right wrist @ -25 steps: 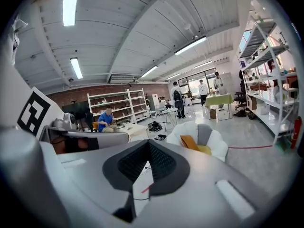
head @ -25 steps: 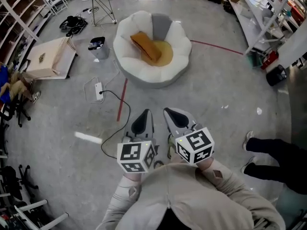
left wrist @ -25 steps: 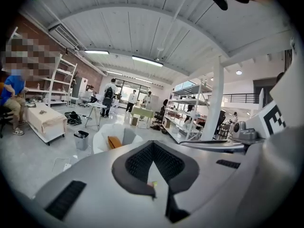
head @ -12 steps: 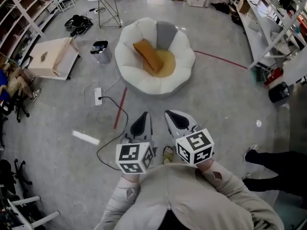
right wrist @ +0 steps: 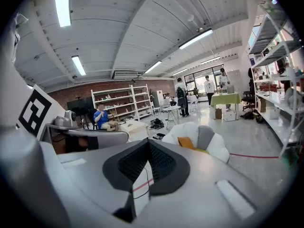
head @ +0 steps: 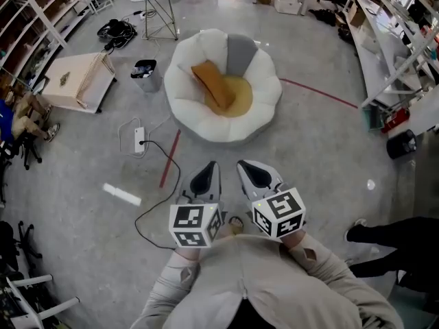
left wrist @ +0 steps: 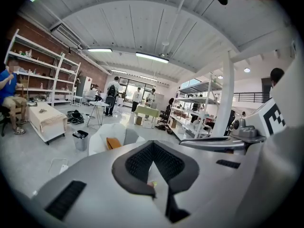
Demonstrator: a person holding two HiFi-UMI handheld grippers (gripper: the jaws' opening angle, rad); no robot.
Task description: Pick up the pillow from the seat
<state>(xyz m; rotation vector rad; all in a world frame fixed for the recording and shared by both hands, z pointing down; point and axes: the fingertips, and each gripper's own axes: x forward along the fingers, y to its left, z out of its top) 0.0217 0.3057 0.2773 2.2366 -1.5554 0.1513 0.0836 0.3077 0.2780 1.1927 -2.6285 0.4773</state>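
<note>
From the head view, the orange pillow [head: 212,84] lies tilted across the hollow of the round white seat [head: 188,112], its upper end leaning toward the grey back panel and its lower end resting on the yellow cushion. It is well apart from both tools. The left gripper [head: 208,166] and the right gripper [head: 245,164] sit side by side close to the person's chest, above bare floor and short of the seat. In the left gripper view, the 2 jaws are pressed together at their tips with nothing caught between them. The pillow [left wrist: 113,143] shows small and far ahead in the seat [left wrist: 99,137]. In the right gripper view, that gripper's jaws are likewise pressed together and empty. The pillow [right wrist: 186,142] appears beyond them, standing up against the petal-like wall of the seat [right wrist: 216,151]. The pillow looks like a flat, soft slab, probably light and easy to squash, so a pinch in its middle would likely sink in and let it fold. Its raised long edge or an upper corner looks like the better hold, with the jaws spread wide first, and perhaps 1 gripper at each end to keep it from sagging.
</note>
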